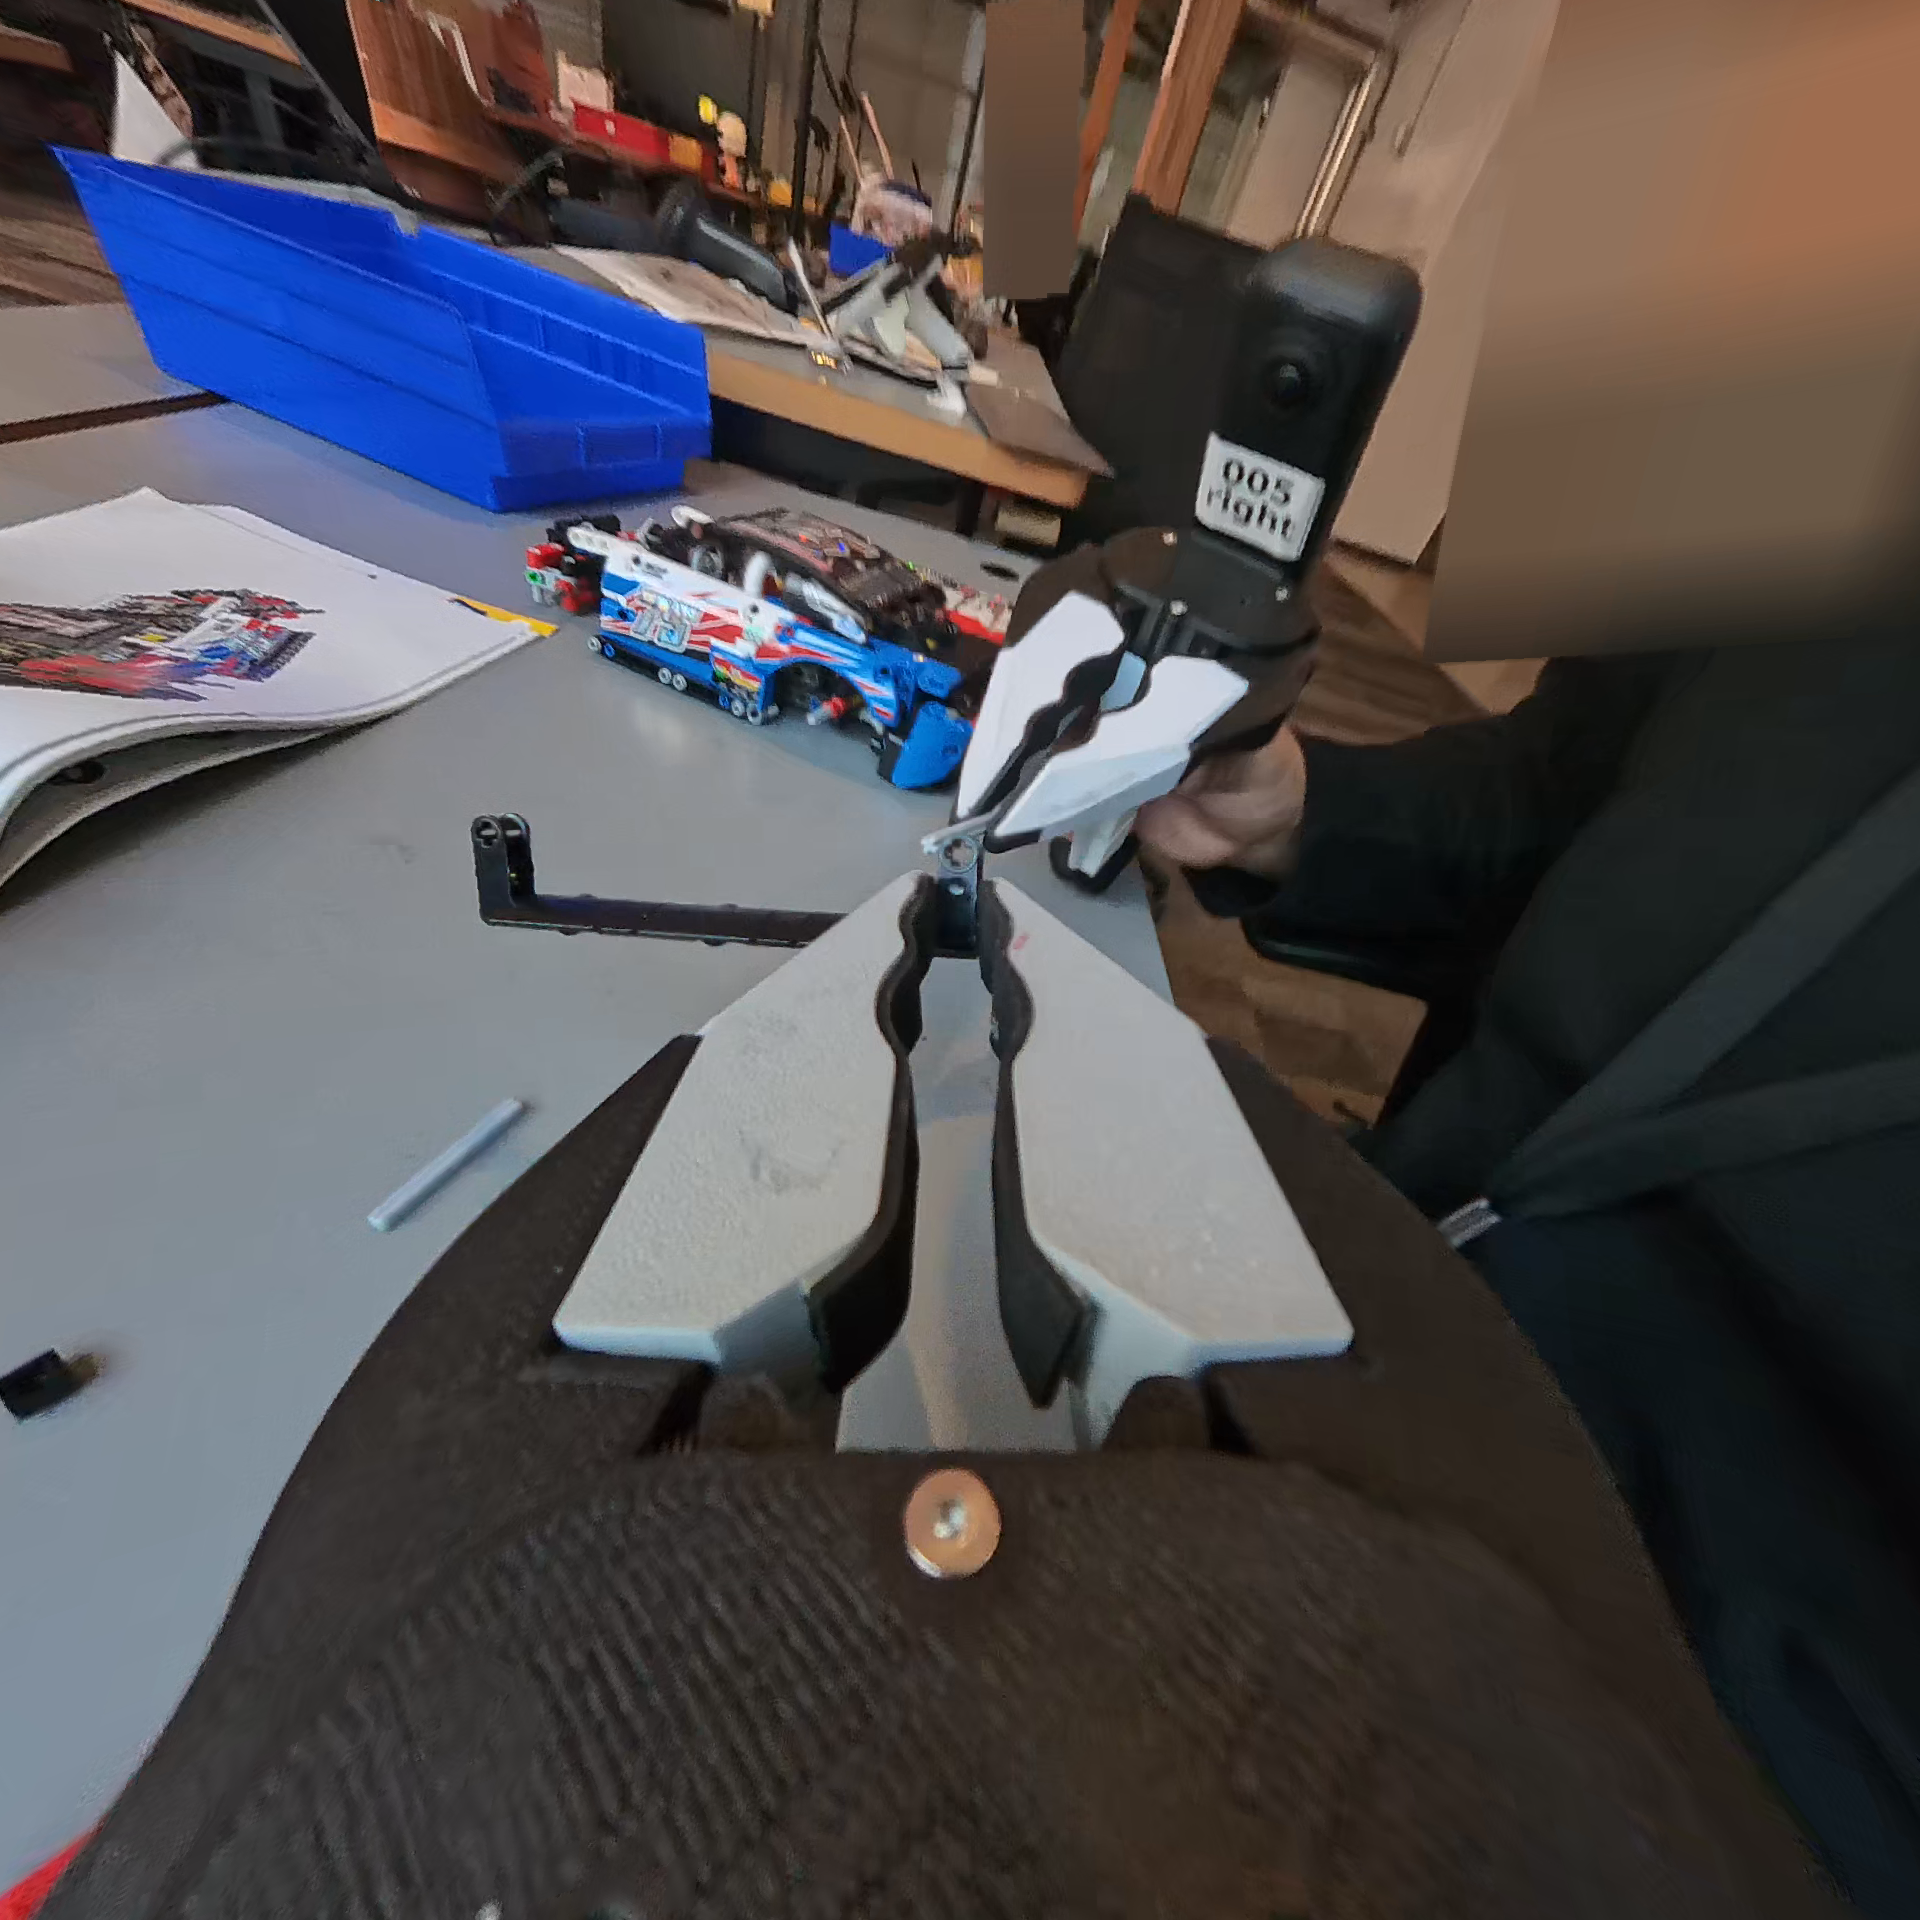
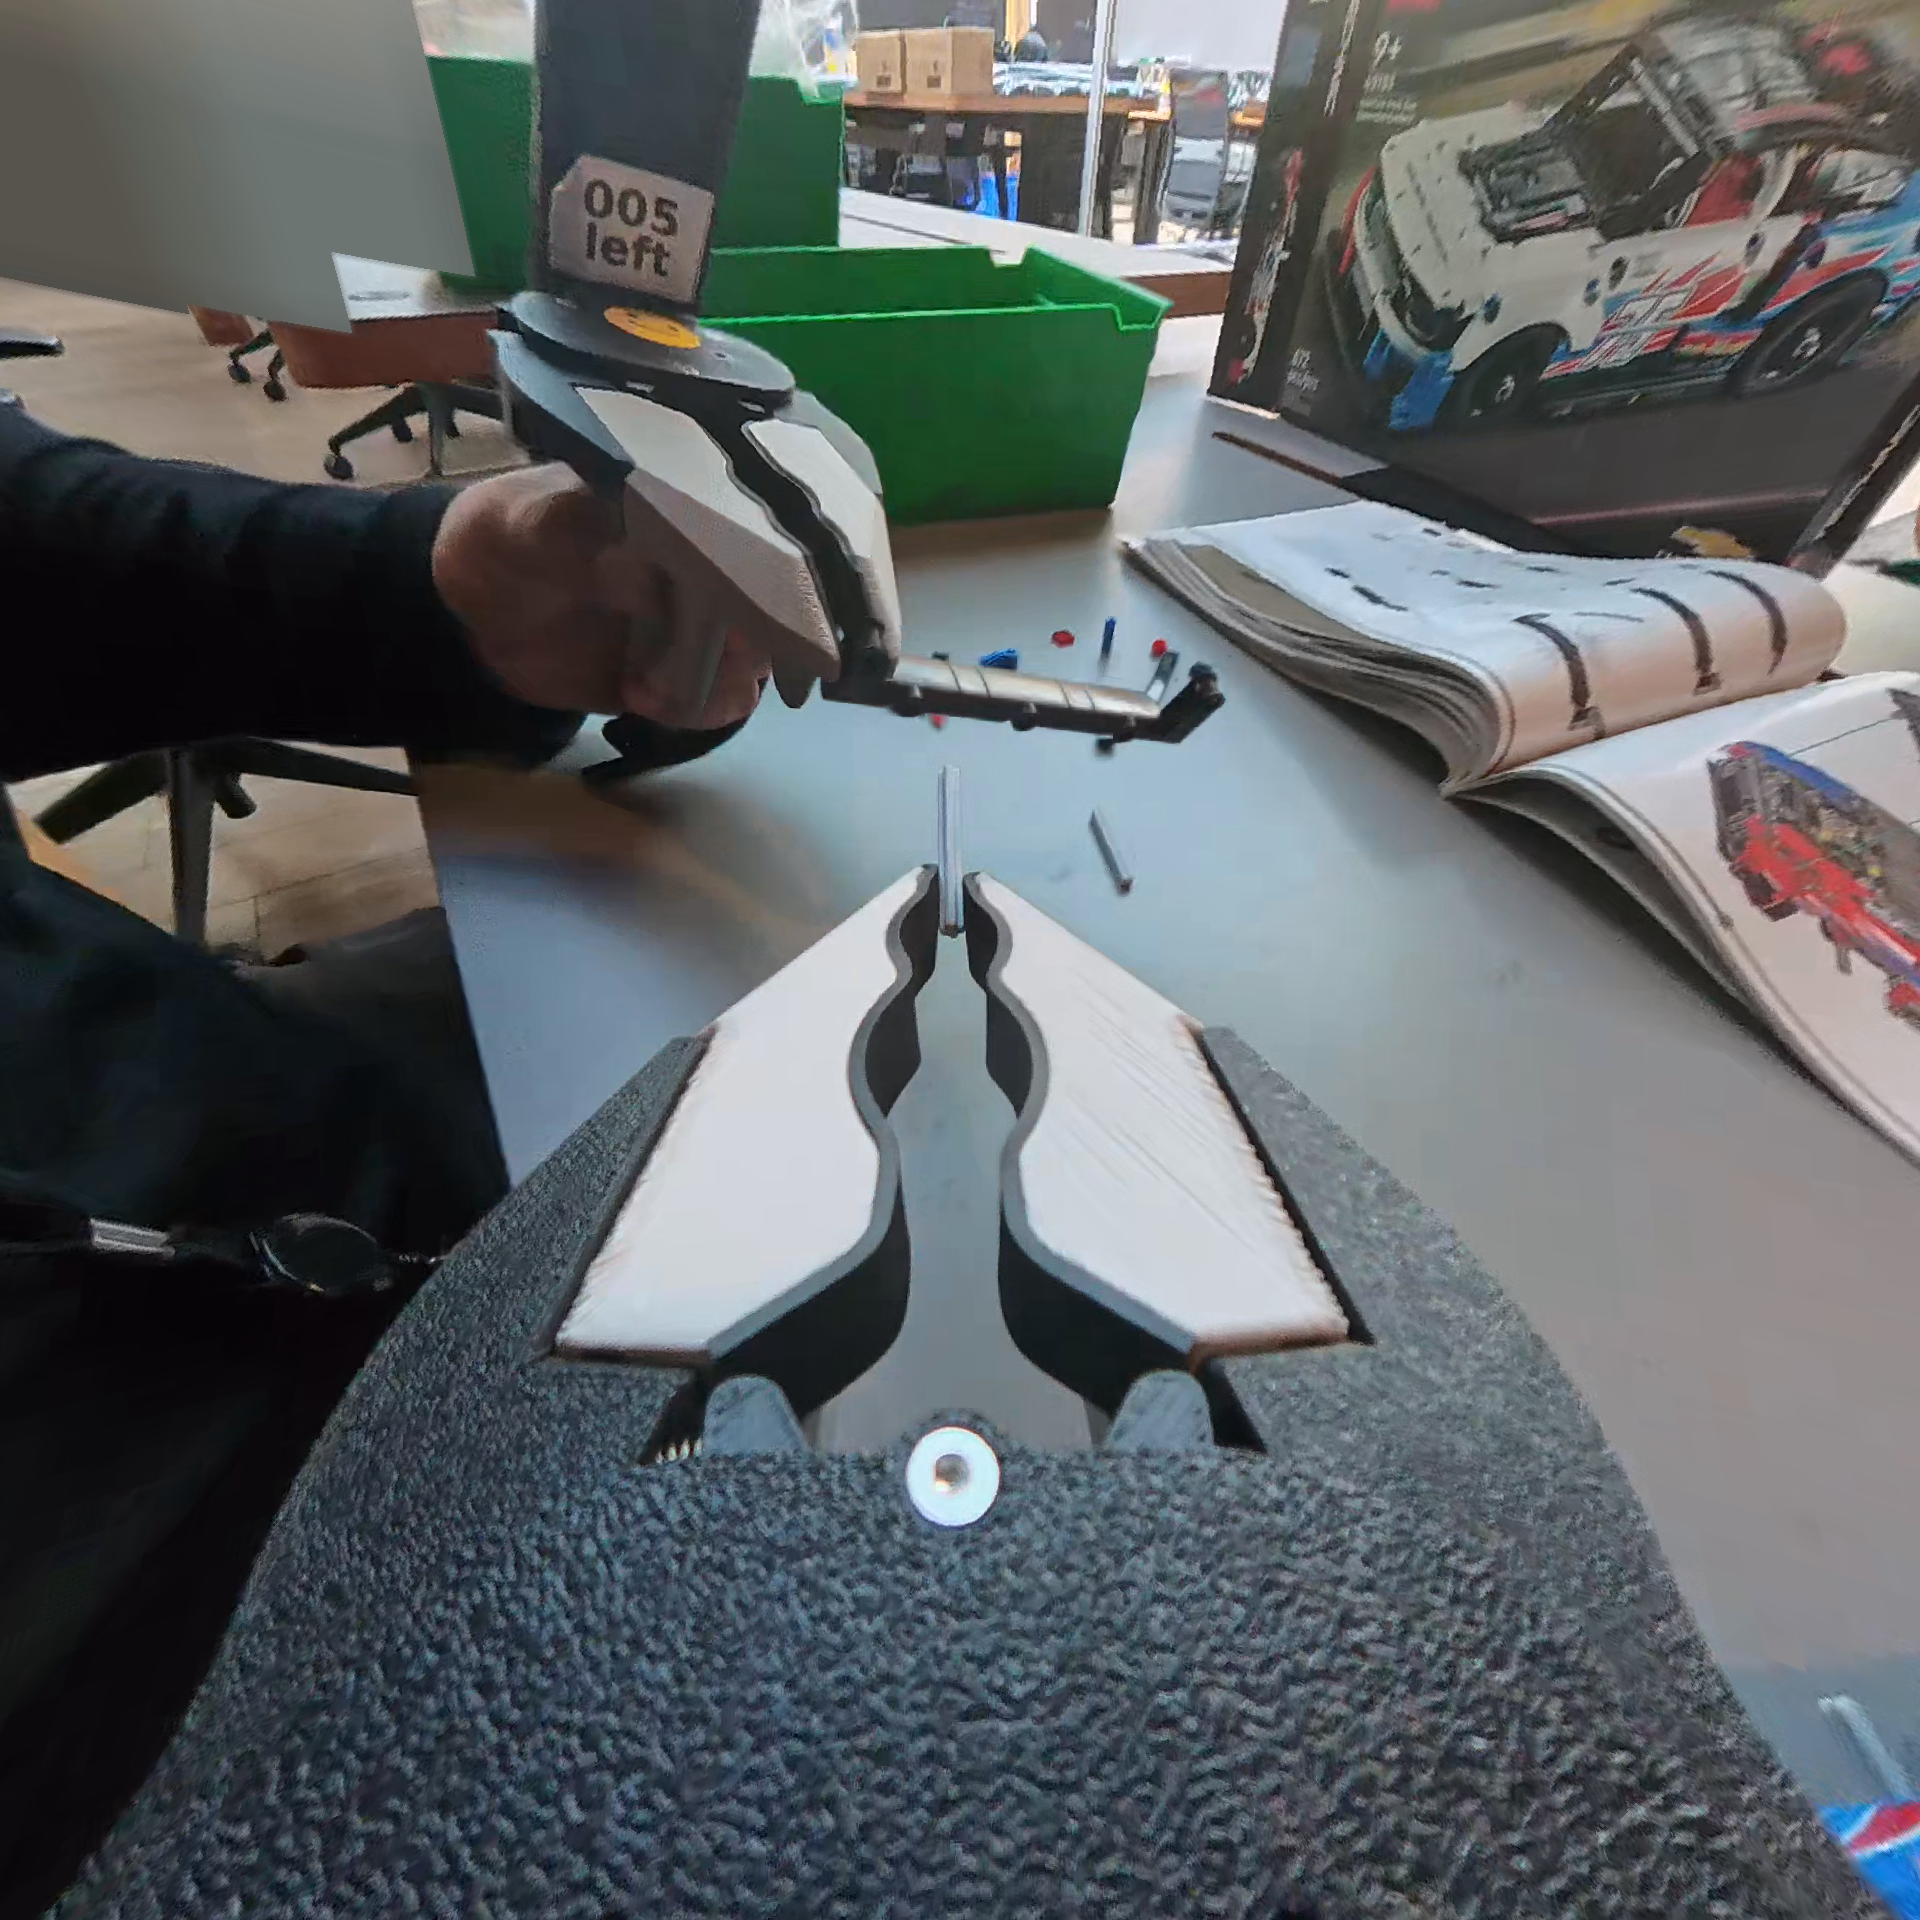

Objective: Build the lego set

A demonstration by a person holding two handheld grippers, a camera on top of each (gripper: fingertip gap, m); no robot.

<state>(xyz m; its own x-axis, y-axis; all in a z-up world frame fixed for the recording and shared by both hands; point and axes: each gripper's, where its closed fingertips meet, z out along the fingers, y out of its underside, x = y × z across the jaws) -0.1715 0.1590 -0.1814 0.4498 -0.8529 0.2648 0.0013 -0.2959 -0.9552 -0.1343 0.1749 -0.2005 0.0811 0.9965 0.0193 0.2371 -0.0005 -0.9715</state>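
1. Grippers: our left gripper [image 1: 951,894] is clenched on one end of the long black beam [image 1: 665,920], held above the table [image 1: 260,1039].
2. Our right gripper [image 2: 948,902] pinches a thin grey axle [image 2: 949,831]; it's light, stiff and slippery, so we grip near its end.

The left gripper [image 1: 951,904] is pinching a black beam assembly [image 1: 665,914]; just beyond, the right gripper [image 1: 982,826] is clamping a grey axle [image 1: 951,834].

A white tag [image 1: 1259,506] with dark print sits above the right gripper [image 1: 971,826], a similar label [image 2: 629,234] above the left gripper [image 2: 868,665]. The toy car [image 1: 748,634], box [image 2: 1579,239] and, seemingly, booklet [image 2: 1507,634] carry print.
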